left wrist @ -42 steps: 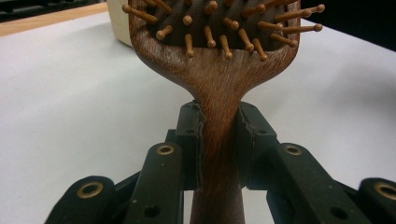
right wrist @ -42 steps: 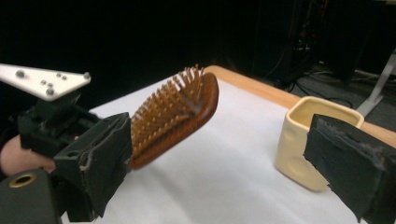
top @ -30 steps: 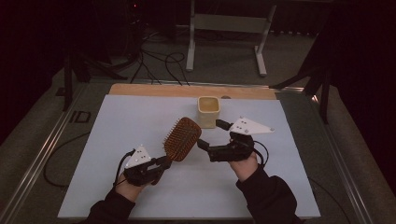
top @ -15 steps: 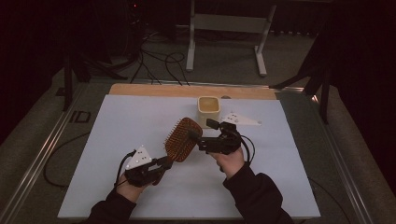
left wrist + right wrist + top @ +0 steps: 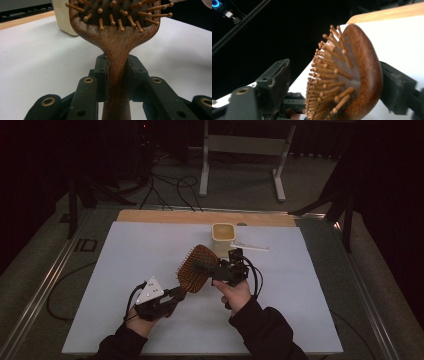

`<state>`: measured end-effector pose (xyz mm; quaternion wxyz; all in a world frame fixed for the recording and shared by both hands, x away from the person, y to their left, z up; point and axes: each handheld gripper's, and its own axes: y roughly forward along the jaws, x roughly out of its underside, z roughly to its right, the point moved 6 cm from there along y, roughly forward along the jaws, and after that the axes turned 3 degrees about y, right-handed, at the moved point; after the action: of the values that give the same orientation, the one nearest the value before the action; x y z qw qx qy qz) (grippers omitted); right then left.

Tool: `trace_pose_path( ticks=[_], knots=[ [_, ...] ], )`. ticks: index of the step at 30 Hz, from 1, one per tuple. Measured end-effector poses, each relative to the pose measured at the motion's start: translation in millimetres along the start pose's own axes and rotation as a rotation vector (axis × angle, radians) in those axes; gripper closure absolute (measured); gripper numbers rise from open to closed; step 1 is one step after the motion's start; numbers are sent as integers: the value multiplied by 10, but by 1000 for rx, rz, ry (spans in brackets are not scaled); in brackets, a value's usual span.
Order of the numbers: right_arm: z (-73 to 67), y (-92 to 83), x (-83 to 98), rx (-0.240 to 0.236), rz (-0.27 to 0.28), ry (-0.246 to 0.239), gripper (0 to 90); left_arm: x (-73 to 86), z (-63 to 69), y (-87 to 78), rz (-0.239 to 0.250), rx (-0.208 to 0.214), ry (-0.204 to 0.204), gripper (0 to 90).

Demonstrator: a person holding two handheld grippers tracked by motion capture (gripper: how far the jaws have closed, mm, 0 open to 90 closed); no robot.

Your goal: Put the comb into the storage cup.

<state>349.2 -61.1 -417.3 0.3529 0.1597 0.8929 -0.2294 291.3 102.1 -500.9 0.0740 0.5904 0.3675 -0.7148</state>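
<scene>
A wooden paddle hairbrush (image 5: 197,268) with wooden pins is held up over the white table cover (image 5: 125,255). My left gripper (image 5: 179,294) is shut on its handle; in the left gripper view both jaws press the narrow neck of the hairbrush (image 5: 115,42), and the left gripper (image 5: 117,72) points at the pins. My right gripper (image 5: 204,268) reaches in from the right and stands open around the brush head. In the right gripper view the hairbrush (image 5: 362,67) sits between the spread jaws of the right gripper (image 5: 334,77), one facing the pins with a gap, the other behind the back.
A cream cup (image 5: 223,233) stands just beyond the brush, near the table's far wooden strip (image 5: 165,216); the cup (image 5: 62,17) also shows behind the brush head. A metal stand (image 5: 245,145) and cables lie on the floor past the table.
My right gripper has moved left and rolled over, bringing its open jaws around the brush head. The left gripper has kept the handle and barely moved.
</scene>
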Motion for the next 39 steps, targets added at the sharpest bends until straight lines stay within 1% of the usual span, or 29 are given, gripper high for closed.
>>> trace_pose_path(
  ticks=[1,3,5,7,13,16,17,19,22,25,29,31,34,35,36,37,38,39],
  knots=[
    [-2,9,12,-11,-7,9,224,-2,-1,-1,4,0,-2,739],
    [3,29,36,-11,-11,18,253,-9,-3,-3,12,1,-4,739],
    [-3,51,59,-32,-24,41,288,-17,0,-3,18,1,-4,739],
    [-6,72,80,-38,-30,46,333,-17,3,-4,16,2,-2,739],
    [11,86,102,-37,-44,57,421,-16,-2,-15,21,3,-3,739],
    [11,91,111,-41,-56,67,426,-15,-2,-12,21,13,-2,739],
    [9,91,121,-34,-58,55,432,-10,-7,-10,19,19,-1,739],
    [18,91,128,-38,-52,58,441,-7,-6,-9,15,19,0,739],
    [24,85,133,-42,-57,68,461,0,-1,0,14,20,2,739],
    [0,68,135,-31,-67,44,471,-2,7,3,12,24,14,739],
    [-50,40,134,-18,-56,19,495,-21,20,-2,17,30,17,739],
    [-60,35,132,-11,-45,18,503,-26,21,-5,17,27,22,739],
    [-76,31,130,-19,-42,7,511,-38,18,-7,9,31,30,737],
    [-79,30,128,-19,-45,-6,514,-43,12,-10,6,39,31,734],
    [-81,29,125,-24,-43,-13,516,-48,5,-15,10,35,31,730],
    [-85,28,120,-26,-42,-16,518,-47,2,-11,3,40,29,723],
    [-85,26,112,-23,-40,-20,518,-42,4,-4,-5,43,25,691],
    [-85,18,101,-19,-37,-23,519,-35,1,1,-5,36,23,664]
  ],
)
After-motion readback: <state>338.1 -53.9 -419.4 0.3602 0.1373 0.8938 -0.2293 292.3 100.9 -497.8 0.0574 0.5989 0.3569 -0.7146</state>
